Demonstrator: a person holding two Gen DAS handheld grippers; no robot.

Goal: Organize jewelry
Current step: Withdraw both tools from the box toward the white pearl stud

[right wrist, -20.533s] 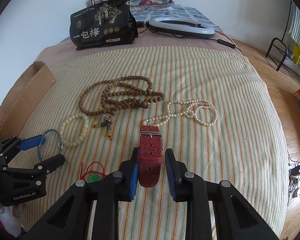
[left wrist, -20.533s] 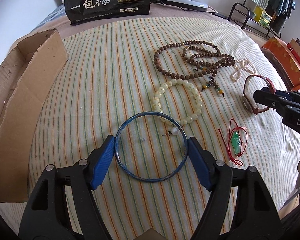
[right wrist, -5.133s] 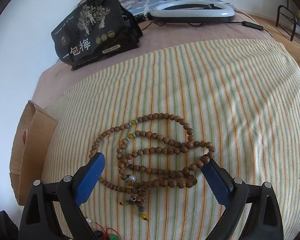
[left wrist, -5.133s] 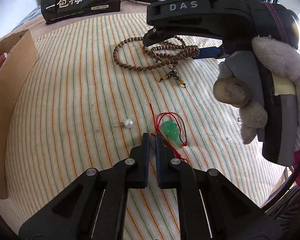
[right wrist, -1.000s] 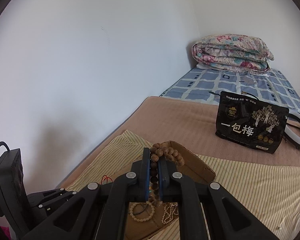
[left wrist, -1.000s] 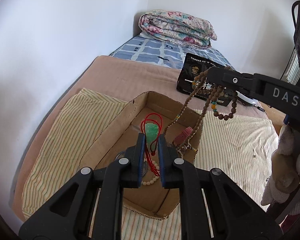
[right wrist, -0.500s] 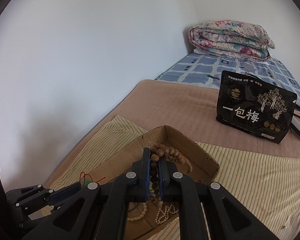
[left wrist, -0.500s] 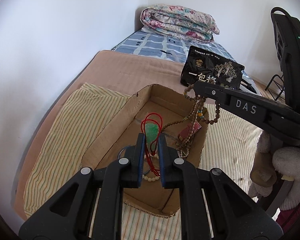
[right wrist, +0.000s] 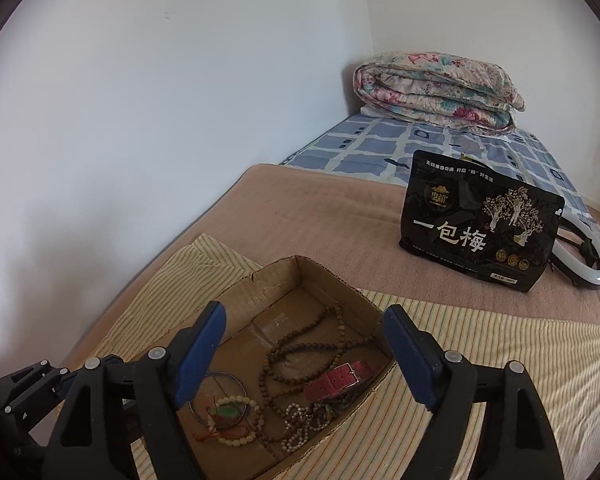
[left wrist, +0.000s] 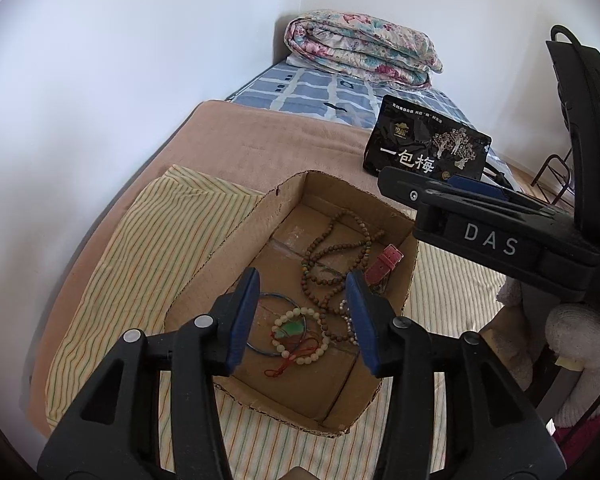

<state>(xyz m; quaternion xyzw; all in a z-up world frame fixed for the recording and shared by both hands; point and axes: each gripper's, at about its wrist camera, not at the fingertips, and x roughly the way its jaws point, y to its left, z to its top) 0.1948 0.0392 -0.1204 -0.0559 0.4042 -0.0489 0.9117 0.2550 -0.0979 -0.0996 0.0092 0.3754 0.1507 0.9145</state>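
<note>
- Covering the near end of the bed, a striped cloth carries a cardboard box near its left edge.
- Above the box, the left gripper and right gripper both hang with jaws spread wide, holding nothing.
- Inside the box lie a wooden bead necklace, a red watch strap by the right wall, a blue bangle, a pale bead bracelet around a green pendant, and pearls.
</note>
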